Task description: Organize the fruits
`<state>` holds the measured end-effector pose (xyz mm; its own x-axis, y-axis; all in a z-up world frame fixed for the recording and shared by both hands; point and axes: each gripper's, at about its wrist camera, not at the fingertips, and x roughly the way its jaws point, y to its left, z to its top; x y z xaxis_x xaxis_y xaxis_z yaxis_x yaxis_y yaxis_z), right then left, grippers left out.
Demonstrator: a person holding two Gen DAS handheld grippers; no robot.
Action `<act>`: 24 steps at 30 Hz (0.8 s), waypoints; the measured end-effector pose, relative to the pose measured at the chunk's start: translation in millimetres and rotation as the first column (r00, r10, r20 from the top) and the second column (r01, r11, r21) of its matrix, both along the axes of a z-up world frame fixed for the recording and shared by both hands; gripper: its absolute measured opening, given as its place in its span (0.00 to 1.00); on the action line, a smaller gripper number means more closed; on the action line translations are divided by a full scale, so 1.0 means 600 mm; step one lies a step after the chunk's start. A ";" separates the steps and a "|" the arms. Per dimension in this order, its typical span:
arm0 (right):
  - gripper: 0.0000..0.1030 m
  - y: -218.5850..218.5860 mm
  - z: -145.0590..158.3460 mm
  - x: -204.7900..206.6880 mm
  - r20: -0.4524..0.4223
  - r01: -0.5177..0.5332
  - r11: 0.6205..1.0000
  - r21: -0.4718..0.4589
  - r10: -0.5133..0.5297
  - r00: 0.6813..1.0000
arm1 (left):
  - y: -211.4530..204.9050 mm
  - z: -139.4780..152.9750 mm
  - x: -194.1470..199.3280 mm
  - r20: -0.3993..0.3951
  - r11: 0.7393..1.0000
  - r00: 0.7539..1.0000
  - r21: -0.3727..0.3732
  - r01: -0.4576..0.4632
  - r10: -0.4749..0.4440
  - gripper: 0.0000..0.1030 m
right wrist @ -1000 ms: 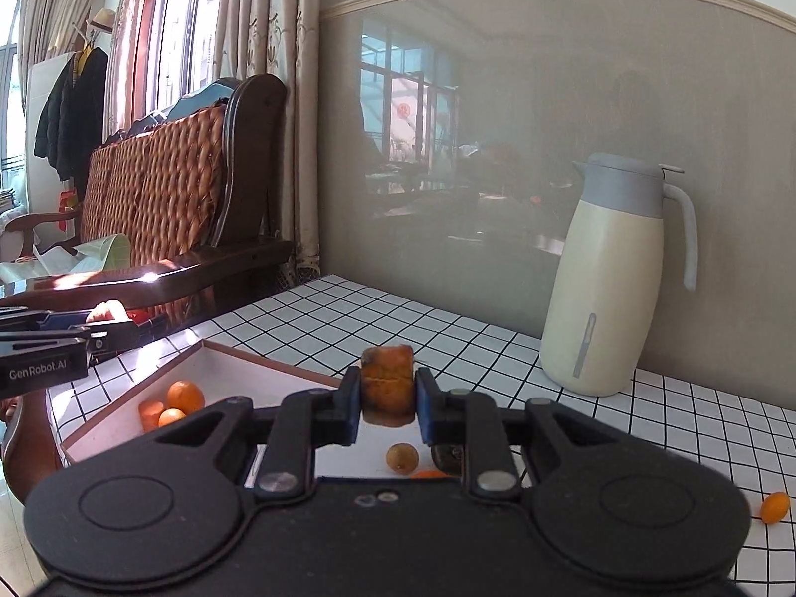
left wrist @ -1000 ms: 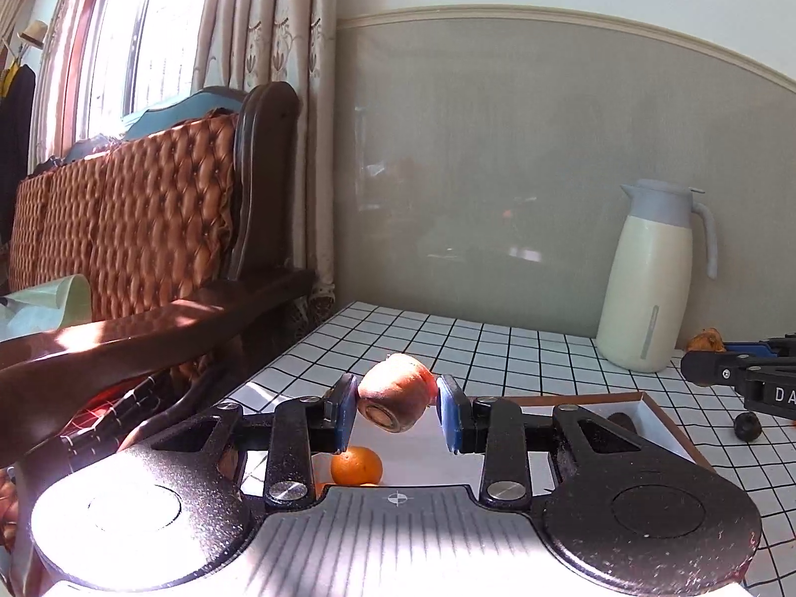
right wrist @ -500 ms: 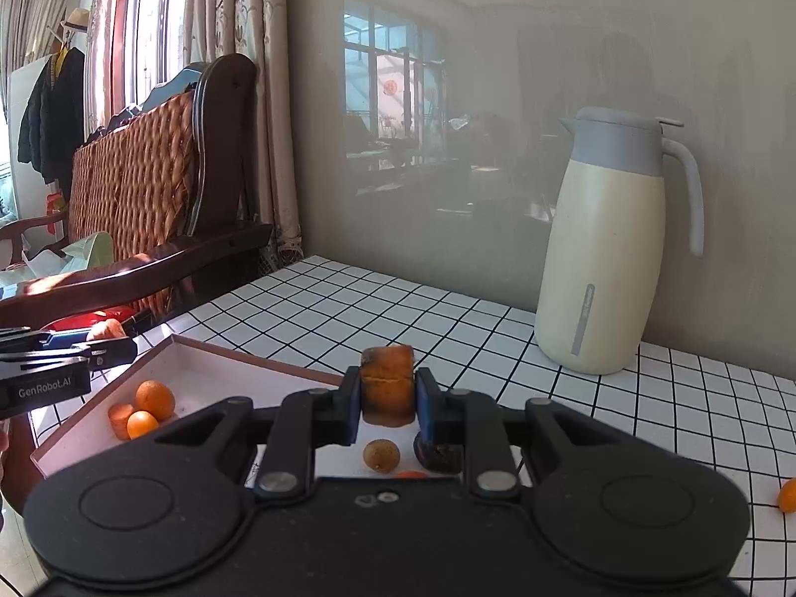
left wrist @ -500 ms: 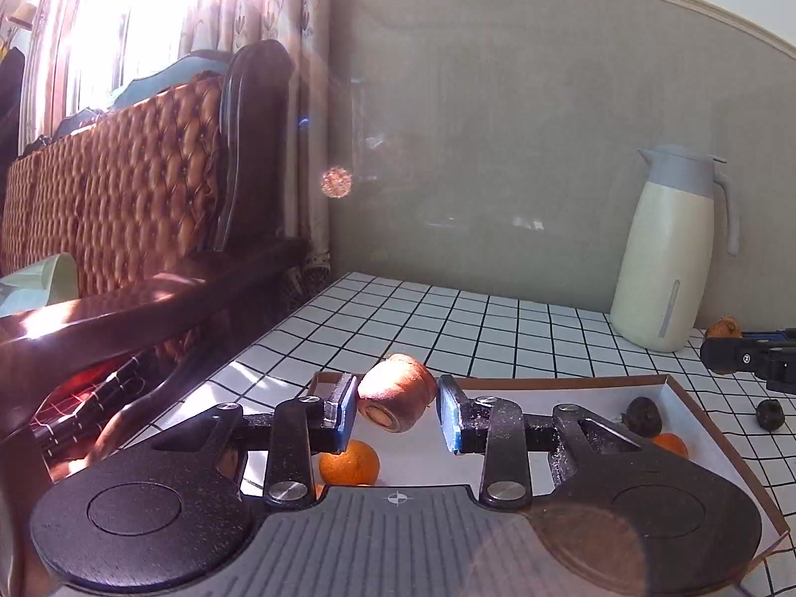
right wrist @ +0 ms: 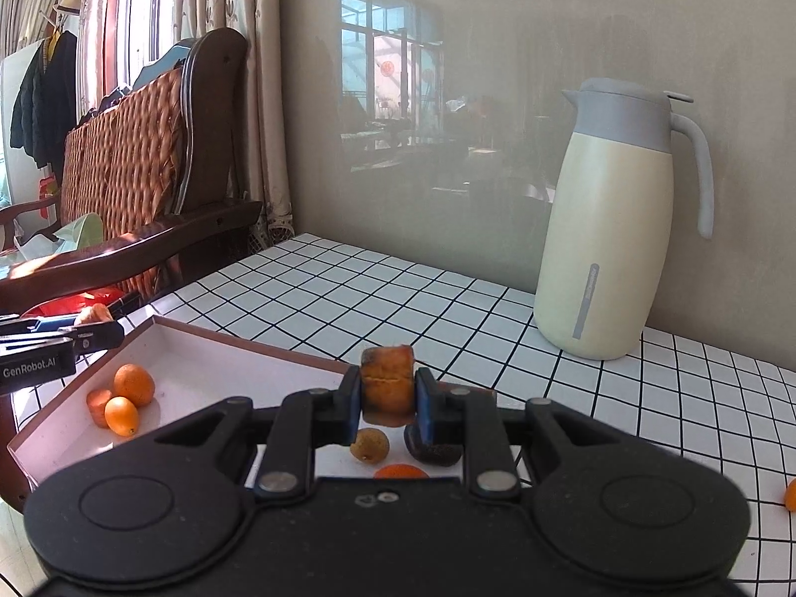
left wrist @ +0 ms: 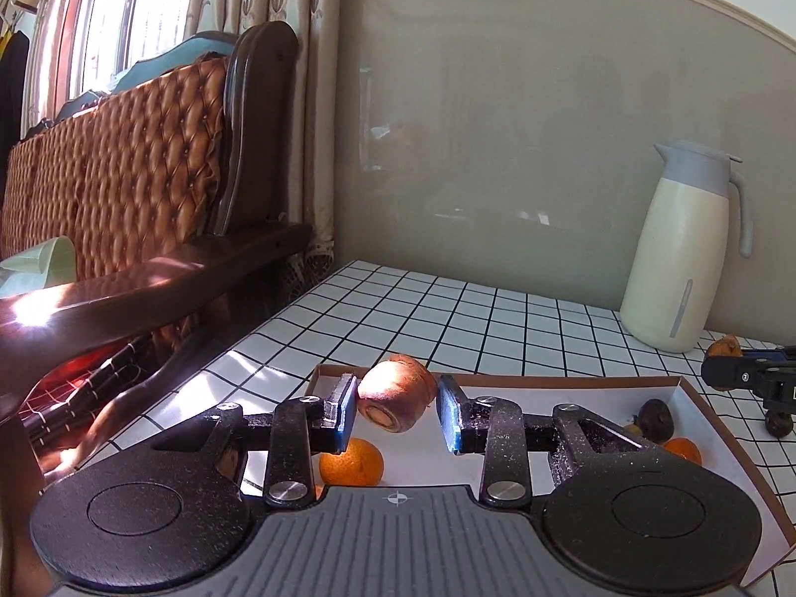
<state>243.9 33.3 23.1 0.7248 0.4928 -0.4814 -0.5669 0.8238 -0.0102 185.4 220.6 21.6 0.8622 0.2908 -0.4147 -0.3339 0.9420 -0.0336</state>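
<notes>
My left gripper (left wrist: 397, 413) holds a reddish-brown root-like fruit (left wrist: 395, 392) between its blue pads over the left end of a shallow white tray with a brown rim (left wrist: 572, 377). The right pad stands slightly off the fruit. An orange (left wrist: 351, 461) lies in the tray below. My right gripper (right wrist: 387, 400) is shut on an orange-brown fruit chunk (right wrist: 387, 386) above the tray's right end (right wrist: 239, 338). Under it lie a small tan fruit (right wrist: 369, 445), a dark fruit (right wrist: 432, 452) and an orange one (right wrist: 400, 471). Several oranges (right wrist: 130, 393) sit at the tray's left end.
A cream thermos jug (right wrist: 609, 229) stands at the back right by the wall. A wooden sofa (left wrist: 149, 189) borders the checked table (right wrist: 398, 298) on the left. A loose orange fruit (right wrist: 790, 493) lies on the table at far right. A dark fruit (left wrist: 778, 425) lies outside the tray.
Both grippers have moved forward over the tray with their fruits. The left gripper's pads have spread a little around the reddish fruit.
</notes>
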 end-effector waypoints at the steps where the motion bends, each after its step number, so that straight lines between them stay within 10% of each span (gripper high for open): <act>1: 0.13 0.001 0.000 0.000 0.001 0.000 1.000 0.000 0.000 1.000 | 0.000 -0.001 0.000 -0.001 1.000 1.000 0.000 0.000 0.000 0.34; 18: 0.16 0.012 -0.015 0.023 -0.013 0.004 1.000 -0.010 -0.004 1.000 | 0.009 -0.009 0.010 -0.009 1.000 1.000 0.006 -0.007 0.007 0.35; 19: 0.37 0.014 -0.016 0.025 -0.006 0.007 1.000 -0.019 -0.007 1.000 | 0.007 -0.010 0.010 -0.009 1.000 1.000 0.020 -0.020 0.020 0.41; 20: 0.77 0.016 -0.018 0.028 -0.001 0.019 0.999 -0.038 -0.019 1.000 | 0.006 -0.010 0.007 0.003 0.998 0.999 0.038 -0.044 0.044 0.79; 21: 0.96 0.015 -0.021 0.028 0.017 0.038 0.998 -0.043 -0.037 0.999 | 0.006 -0.010 0.000 0.037 0.996 0.997 0.060 -0.072 0.070 0.99; 24: 0.94 0.010 -0.031 0.032 0.029 0.050 0.998 -0.031 -0.049 0.998 | 0.015 -0.010 0.000 0.045 0.997 0.997 0.044 -0.066 0.064 1.00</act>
